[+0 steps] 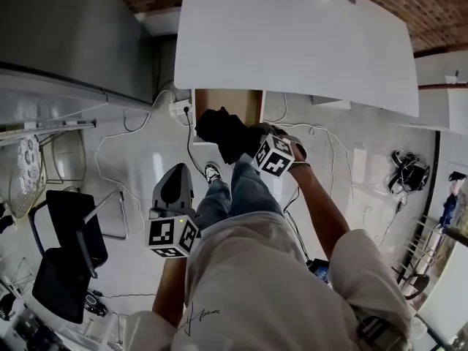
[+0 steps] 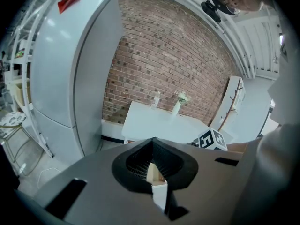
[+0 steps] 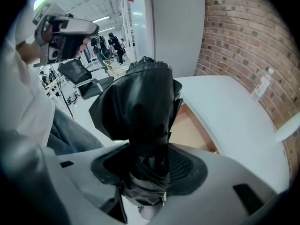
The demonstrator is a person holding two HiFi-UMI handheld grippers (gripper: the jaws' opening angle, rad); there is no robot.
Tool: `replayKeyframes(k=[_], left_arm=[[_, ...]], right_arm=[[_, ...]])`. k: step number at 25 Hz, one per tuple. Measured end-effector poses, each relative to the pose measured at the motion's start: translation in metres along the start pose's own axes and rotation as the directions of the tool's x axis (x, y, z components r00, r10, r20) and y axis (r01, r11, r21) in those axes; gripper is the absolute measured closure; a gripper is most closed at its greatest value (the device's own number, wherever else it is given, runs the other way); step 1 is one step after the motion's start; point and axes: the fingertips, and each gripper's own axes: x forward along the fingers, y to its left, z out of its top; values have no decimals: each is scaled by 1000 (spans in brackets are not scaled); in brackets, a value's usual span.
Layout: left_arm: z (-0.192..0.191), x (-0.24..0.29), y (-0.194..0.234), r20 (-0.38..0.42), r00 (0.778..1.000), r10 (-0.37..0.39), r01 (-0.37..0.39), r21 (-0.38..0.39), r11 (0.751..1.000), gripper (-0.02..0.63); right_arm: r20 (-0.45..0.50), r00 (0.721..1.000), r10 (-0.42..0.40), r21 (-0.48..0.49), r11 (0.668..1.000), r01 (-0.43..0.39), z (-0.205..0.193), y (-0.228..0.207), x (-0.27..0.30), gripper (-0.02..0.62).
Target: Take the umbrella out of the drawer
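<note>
Folded black fabric umbrella [image 3: 140, 107] is clamped in right gripper [image 3: 145, 172] jaws above open wooden drawer [image 3: 187, 125], for removal; left gripper [image 2: 152, 149] jaws are closed together, empty.

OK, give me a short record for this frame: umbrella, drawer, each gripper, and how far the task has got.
umbrella: black, folded, held in the air in front of the drawer
drawer: open, under the edge of the white table; the wooden inside that shows is bare
right gripper: shut on the umbrella
left gripper: jaws together, nothing between them, off to the side, away from the drawer
task stage: the umbrella appears to be out of the drawer
</note>
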Motion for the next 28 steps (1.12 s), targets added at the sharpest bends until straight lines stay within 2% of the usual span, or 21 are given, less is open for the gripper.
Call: replayKeyframes(k=[4, 14, 22, 28], left_arm=[[7, -5, -3, 9, 1000, -17, 17, 20, 1000, 589], [20, -19, -10, 45, 998, -41, 41, 8, 999, 589], [29, -31, -17, 78, 995, -69, 68, 18, 998, 589], [36, -38, -21, 102, 991, -87, 85, 21, 996, 589]], right_arm=[[18, 999, -30, 14, 999, 30, 4, 4, -15, 360], [79, 993, -91, 77, 993, 85, 14, 12, -54, 360], [120, 983, -136, 100, 987, 124, 21, 18, -78, 360], [175, 969, -174, 159, 976, 146, 28, 23, -101, 360]])
